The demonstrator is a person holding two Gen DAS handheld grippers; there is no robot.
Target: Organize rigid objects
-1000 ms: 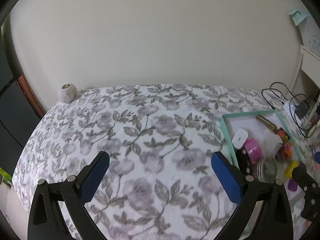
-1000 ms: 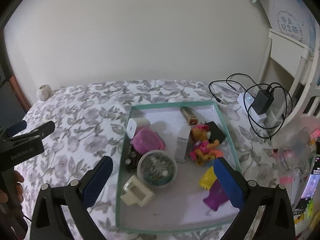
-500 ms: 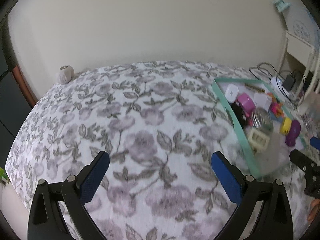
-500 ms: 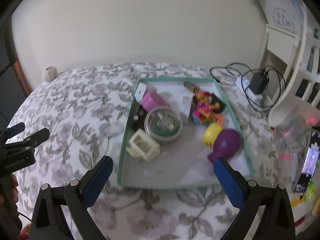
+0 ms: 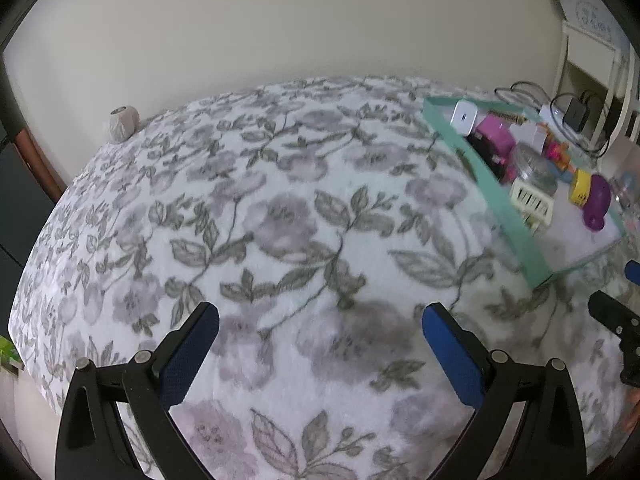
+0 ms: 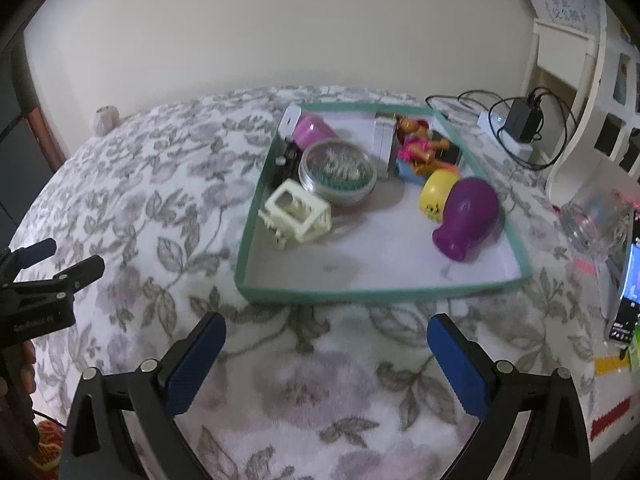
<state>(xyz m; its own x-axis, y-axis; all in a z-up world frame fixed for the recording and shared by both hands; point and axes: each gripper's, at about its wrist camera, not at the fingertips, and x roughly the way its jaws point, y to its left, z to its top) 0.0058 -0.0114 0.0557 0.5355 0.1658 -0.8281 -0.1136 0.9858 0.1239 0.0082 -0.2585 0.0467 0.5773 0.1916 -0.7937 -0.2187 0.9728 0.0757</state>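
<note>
A shallow green-rimmed tray (image 6: 360,294) (image 5: 516,236) lies on a flower-patterned bedspread (image 6: 160,184). It holds a cream plastic frame (image 6: 298,214), a round clear tin (image 6: 338,168), a pink block (image 6: 314,130), a white charger (image 6: 290,120), an orange and pink doll (image 6: 418,146), a yellow piece (image 6: 438,194) and a purple vase-shaped toy (image 6: 468,218). My right gripper (image 6: 326,364) hangs open just before the tray's near rim, holding nothing. Out over bare bedspread to the tray's left, my left gripper (image 5: 320,354) is open and empty as well.
A power strip with a black adapter and cables (image 6: 516,120) lies beyond the tray. White shelving (image 6: 600,92) stands at the right, with a clear plastic container (image 6: 596,216) and a lit phone screen (image 6: 632,284). A small pale ball (image 5: 122,122) sits at the bed's far left edge.
Both grippers have pulled back toward the near side of the bed. The tray now lies farther ahead of the right gripper and farther right in the left wrist view. Both stay open.
</note>
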